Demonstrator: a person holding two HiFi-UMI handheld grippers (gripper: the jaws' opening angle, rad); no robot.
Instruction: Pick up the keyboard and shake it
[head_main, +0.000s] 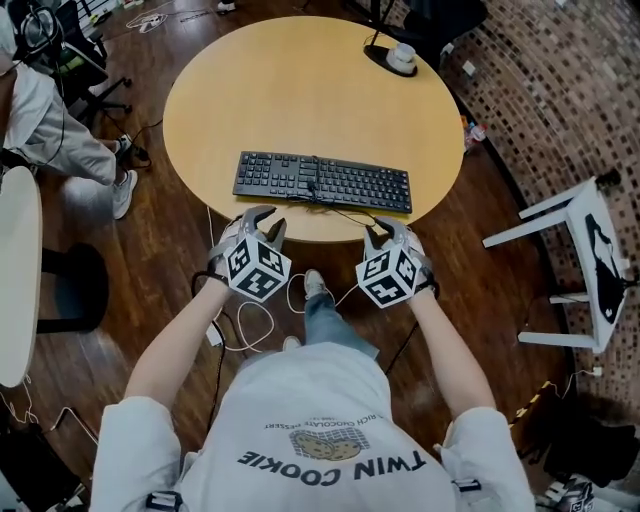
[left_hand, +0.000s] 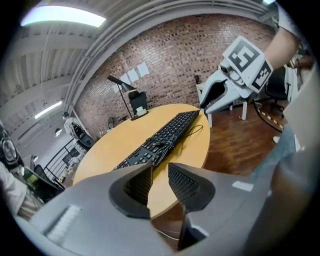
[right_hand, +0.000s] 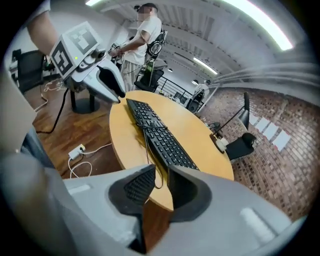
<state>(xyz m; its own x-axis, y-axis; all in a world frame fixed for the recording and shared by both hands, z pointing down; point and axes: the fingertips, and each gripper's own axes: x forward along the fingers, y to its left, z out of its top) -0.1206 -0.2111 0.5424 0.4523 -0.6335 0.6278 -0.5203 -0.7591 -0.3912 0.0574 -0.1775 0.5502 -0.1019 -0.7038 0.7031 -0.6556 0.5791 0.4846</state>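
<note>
A black keyboard (head_main: 322, 182) lies flat near the front edge of the round wooden table (head_main: 300, 80), with its cable bundled on top of it. My left gripper (head_main: 262, 215) hovers just off the table edge, short of the keyboard's left half. My right gripper (head_main: 388, 230) hangs short of the right half. Neither touches the keyboard. In the left gripper view the jaws (left_hand: 160, 167) stand a little apart with nothing between them, and the keyboard (left_hand: 160, 137) is beyond. In the right gripper view the jaws (right_hand: 161, 170) also show a narrow empty gap before the keyboard (right_hand: 160, 135).
A black lamp base with a white cup (head_main: 392, 55) sits at the table's far right. A white stool (head_main: 570, 230) stands on the floor at right. A seated person (head_main: 50, 130) is at far left. Cables and a power strip (head_main: 250, 320) lie under the table's front edge.
</note>
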